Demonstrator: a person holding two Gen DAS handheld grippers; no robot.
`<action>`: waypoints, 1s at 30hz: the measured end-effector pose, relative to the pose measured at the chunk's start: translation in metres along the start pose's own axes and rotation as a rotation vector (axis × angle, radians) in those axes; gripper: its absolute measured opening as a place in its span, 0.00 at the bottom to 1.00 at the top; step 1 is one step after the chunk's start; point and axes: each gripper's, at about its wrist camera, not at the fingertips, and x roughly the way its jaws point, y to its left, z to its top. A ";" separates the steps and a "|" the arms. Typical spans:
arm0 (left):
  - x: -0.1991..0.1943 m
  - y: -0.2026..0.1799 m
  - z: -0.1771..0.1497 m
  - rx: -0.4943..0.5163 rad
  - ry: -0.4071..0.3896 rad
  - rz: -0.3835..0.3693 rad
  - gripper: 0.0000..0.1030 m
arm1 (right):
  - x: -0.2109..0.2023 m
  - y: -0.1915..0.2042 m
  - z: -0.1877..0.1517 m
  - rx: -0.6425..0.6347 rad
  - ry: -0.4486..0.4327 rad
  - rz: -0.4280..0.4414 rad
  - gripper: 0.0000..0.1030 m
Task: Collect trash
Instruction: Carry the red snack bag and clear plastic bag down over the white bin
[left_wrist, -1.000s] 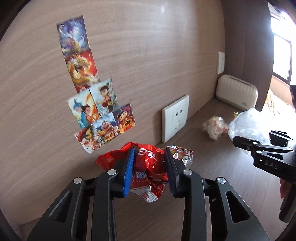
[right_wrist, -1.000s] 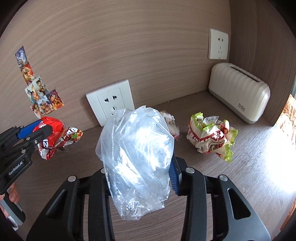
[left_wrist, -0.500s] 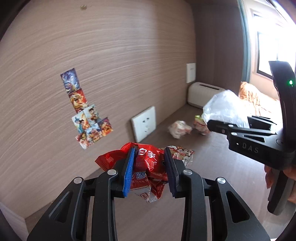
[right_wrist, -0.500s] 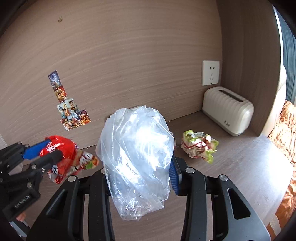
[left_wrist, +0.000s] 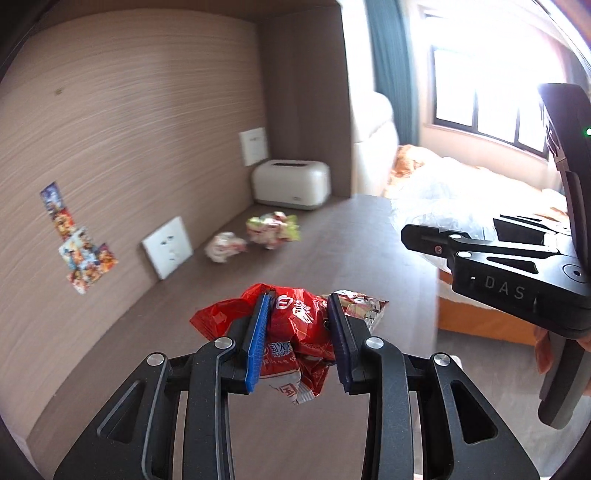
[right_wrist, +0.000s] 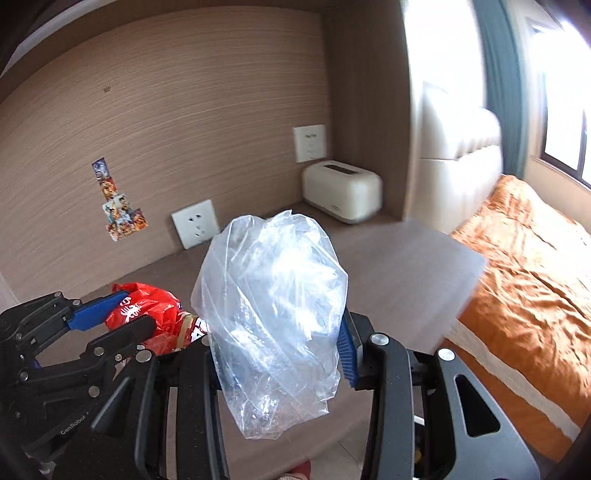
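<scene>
Side by side, left claw (left_wrist: 298, 334) clamped on red wrapper (left_wrist: 295, 325), right claw (right_wrist: 280, 354) on clear plastic bag (right_wrist: 273, 310).

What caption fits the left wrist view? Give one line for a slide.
Left gripper clamps a red snack wrapper above the desk; two crumpled wrappers remain.

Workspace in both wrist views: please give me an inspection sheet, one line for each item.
Surface: brown desk, a bare stretch in the middle.
Job's things: red wrapper; clear plastic bag; two crumpled wrappers lying on the desk.
Clutter: cream toaster-like box.
Grippers: left gripper shut on red wrapper; right gripper shut on clear plastic bag.
Cables: nothing seen.
Surroundings: wall socket, stickers, orange bed, window.
</scene>
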 end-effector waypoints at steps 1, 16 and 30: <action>-0.002 -0.009 0.000 0.010 0.003 -0.019 0.30 | -0.008 -0.007 -0.005 0.013 0.006 -0.020 0.39; 0.011 -0.144 0.008 0.123 -0.001 -0.198 0.30 | -0.076 -0.116 -0.051 0.125 0.025 -0.173 0.39; 0.084 -0.277 -0.009 0.074 0.121 -0.210 0.30 | -0.055 -0.240 -0.094 0.093 0.162 -0.114 0.39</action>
